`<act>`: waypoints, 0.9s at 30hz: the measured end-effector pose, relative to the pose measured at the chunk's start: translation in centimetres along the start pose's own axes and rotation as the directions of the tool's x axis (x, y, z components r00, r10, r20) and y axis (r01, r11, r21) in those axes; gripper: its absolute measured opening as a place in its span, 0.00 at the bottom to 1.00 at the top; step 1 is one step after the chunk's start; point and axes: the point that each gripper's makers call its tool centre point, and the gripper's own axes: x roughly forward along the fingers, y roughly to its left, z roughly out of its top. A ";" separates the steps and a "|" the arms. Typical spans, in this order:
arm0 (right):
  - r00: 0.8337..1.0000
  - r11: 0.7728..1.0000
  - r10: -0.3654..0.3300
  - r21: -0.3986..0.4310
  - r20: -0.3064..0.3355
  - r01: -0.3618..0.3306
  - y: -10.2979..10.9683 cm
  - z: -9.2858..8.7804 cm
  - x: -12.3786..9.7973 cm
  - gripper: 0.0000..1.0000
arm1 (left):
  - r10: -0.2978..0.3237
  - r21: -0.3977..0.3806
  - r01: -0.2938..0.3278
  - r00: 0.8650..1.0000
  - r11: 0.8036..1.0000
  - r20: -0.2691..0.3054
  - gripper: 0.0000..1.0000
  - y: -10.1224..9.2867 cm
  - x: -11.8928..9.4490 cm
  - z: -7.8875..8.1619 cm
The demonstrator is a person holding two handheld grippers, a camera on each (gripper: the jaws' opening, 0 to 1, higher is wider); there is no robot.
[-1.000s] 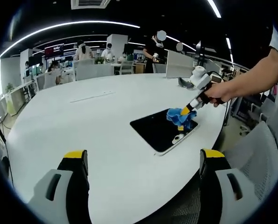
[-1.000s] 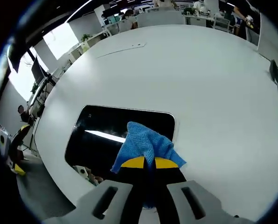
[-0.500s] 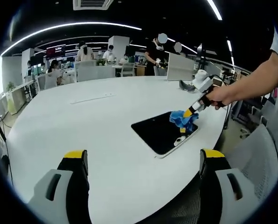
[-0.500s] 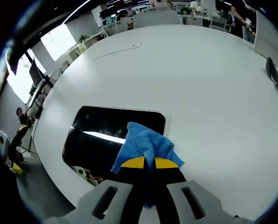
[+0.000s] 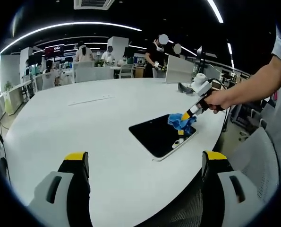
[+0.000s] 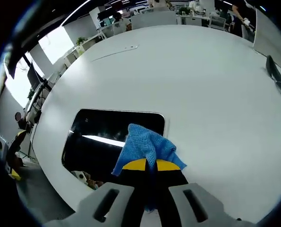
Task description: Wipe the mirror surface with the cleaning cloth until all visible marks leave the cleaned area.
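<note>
My right gripper [image 6: 147, 165] is clamped tight on the blue cleaning cloth [image 6: 147, 146], its yellow-tipped jaws closed together with the cloth bunched up and spilling out ahead of them. In the right gripper view the cloth sits over the mirror's [image 6: 112, 137] right-hand end, at about 3 o'clock on the dark rectangle, covering its near right corner. The mirror lies flat on the white surface [image 6: 201, 85], close to the surface's near edge.

In the left gripper view I can see the right gripper [image 5: 188, 113] with a hand [image 5: 216, 99] behind it, pressing the cloth [image 5: 180, 122] onto the far end of the mirror [image 5: 157, 135], at roughly 2 o'clock from the view's middle. My left gripper [image 5: 142, 163] hangs well back from the mirror, its jaws spread wide and holding nothing.

As I judge it, the wiping is under way and unfinished. The open stretch of the mirror toward 9 o'clock looks dark and fairly clean, crossed by a bright streak that I take for a reflected ceiling light. Pale shapes near the mirror's near edge may be reflections or marks; I cannot tell which. The end under the cloth is hidden.
</note>
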 end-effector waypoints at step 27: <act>1.000 1.000 -0.004 0.025 0.011 0.004 1.9 -3.8 -1.9 0.00 | -0.021 0.017 0.021 1.000 1.000 -0.010 0.99 -0.7 0.0 -0.2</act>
